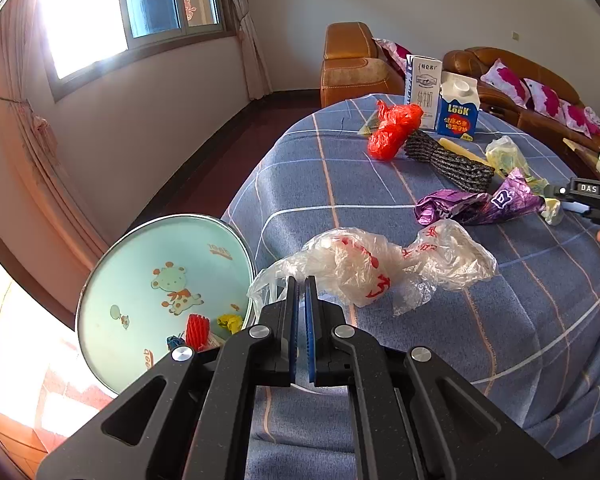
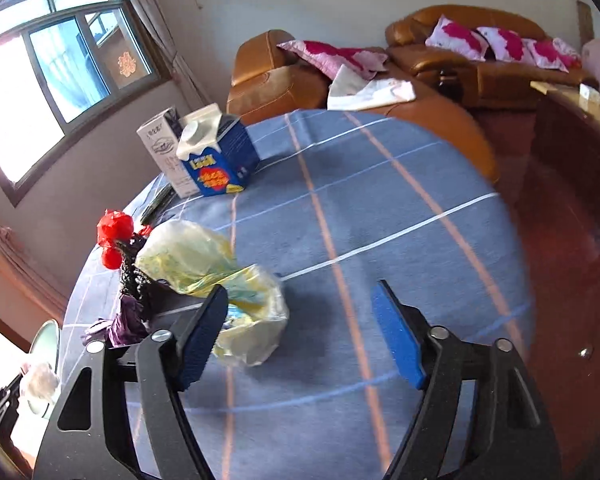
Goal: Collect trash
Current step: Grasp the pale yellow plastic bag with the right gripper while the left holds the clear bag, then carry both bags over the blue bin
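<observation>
Where sunlight floods in, litter dots the checked cloth — sofa beyond.

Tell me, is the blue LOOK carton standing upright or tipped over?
Upright. The blue carton stands on its base on the tablecloth, white cap at top, beside the white carton.

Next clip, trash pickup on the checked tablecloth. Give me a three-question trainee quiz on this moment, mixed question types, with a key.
1. True or false: the left gripper is wide open.
2. The right gripper sits closest to which item? A) yellowish plastic bag B) blue carton C) red bag
3. Fill in: the round basin beside the table already holds a red ____ sleeve.

Key: 1 false, its jaws are shut; 2 A; 3 foam net.
</observation>
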Available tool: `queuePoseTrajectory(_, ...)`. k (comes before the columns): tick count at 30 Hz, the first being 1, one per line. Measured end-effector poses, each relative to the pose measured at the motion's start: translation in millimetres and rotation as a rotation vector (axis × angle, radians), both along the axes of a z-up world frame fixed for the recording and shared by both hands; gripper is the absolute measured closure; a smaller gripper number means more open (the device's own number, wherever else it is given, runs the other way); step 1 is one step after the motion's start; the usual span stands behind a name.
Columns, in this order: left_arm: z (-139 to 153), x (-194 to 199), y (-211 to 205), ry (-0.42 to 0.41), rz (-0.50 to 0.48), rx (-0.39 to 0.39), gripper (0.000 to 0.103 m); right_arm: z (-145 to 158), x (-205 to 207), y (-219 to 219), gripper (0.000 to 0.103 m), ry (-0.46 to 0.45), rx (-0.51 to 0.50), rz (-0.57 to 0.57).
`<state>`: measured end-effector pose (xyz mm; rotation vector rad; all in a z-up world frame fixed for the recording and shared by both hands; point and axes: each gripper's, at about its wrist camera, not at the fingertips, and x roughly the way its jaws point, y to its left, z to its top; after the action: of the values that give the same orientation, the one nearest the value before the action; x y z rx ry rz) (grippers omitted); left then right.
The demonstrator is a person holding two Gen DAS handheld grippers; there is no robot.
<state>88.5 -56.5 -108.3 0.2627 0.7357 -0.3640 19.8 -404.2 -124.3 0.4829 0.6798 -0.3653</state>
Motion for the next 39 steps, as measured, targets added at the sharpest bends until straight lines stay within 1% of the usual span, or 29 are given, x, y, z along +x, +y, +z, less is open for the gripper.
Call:
queuePoseTrajectory(1, 0, 0, 1, 0.001, 0.002, -0.002, 0.100, -3, 12, -1, 0.043, 0.023, 0.010, 0.003)
queuePoseTrajectory(2, 0, 0, 2, 0.001, 0.004, -0.003, 0.100, -5, 14, -2, 0.049, 0.038, 0.039, 0.010)
queuePoseTrajectory(3, 0, 1, 3, 0.000, 0.006, -0.004, 0.100, -10, 18, -4, 0.056, 0.048, 0.084, 0.024)
queuePoseTrajectory(4, 1, 1, 4, -0.001, 0.008, -0.004, 0.100, -14, 21, -4, 0.059, 0.046, 0.121, 0.042)
queuePoseTrajectory(5, 2, 1, 5, -0.003, 0.009, -0.005, 0.100, -14, 20, -2, 0.069, 0.046, 0.122, 0.057)
queuePoseTrajectory(6, 3, 0, 5, -0.006, 0.010, -0.005, 0.100, -13, 20, 0, 0.074, 0.042, 0.108, 0.068)
queuePoseTrajectory(10, 8, -1, 7, -0.024, 0.020, 0.000, 0.100, -5, 15, 7, 0.083, 0.019, 0.051, 0.099)
queuePoseTrajectory(12, 9, -2, 9, -0.028, 0.026, 0.001, 0.100, 3, 10, 10, 0.099, -0.005, 0.003, 0.097)
queuePoseTrajectory(15, 10, -3, 13, -0.030, 0.037, -0.001, 0.100, 12, 6, 13, 0.099, -0.023, -0.049, 0.106)
queuePoseTrajectory(21, 16, -4, 21, -0.060, 0.070, 0.022, 0.100, 22, 3, 17, 0.099, -0.053, -0.095, 0.119)
queuePoseTrajectory(24, 20, -2, 29, -0.077, 0.104, 0.044, 0.100, 40, -6, 21, 0.099, -0.109, -0.147, 0.117)
queuePoseTrajectory(27, 20, 2, 37, -0.090, 0.143, 0.072, 0.100, 60, -13, 25, 0.099, -0.174, -0.166, 0.130)
queuePoseTrajectory(29, 19, 4, 43, -0.093, 0.170, 0.088, 0.100, 71, -13, 32, 0.099, -0.205, -0.176, 0.155)
queuePoseTrajectory(32, 17, 8, 56, -0.097, 0.213, 0.110, 0.100, 83, -3, 50, 0.099, -0.224, -0.187, 0.214)
queuePoseTrajectory(39, 10, 15, 83, -0.110, 0.308, 0.171, 0.100, 89, 32, 100, 0.099, -0.233, -0.199, 0.351)
